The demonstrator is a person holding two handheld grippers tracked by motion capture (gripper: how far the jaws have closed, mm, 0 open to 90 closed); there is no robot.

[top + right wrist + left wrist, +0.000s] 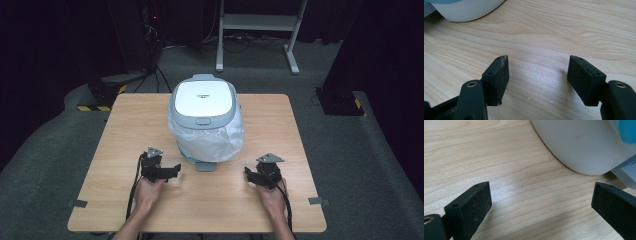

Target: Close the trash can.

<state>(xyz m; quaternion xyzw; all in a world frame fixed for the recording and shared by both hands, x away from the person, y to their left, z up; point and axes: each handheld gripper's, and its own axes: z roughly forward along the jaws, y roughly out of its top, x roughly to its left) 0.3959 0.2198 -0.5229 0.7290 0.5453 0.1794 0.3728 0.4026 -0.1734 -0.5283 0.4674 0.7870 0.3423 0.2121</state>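
A white and grey pedal bin (pixel 205 117) with a clear plastic liner stands mid-table, its lid down and its grey foot pedal (pixel 205 166) facing the person. My left gripper (pixel 175 170) rests on the wood just left of the pedal, open, nothing between its jaws. In the left gripper view the bin's white base (pixel 584 147) curves close ahead at the upper right of the left gripper (pixel 541 200). My right gripper (pixel 248 173) lies right of the pedal, open and empty. The bin's base (pixel 466 10) fills the top left corner above the right gripper (pixel 537 67).
The wooden table (pixel 125 130) has bare surface on both sides of the bin. Grey tape tabs (pixel 77 203) mark its front corners. Behind the table stand a white metal frame (pixel 260 25) and dark equipment on grey carpet.
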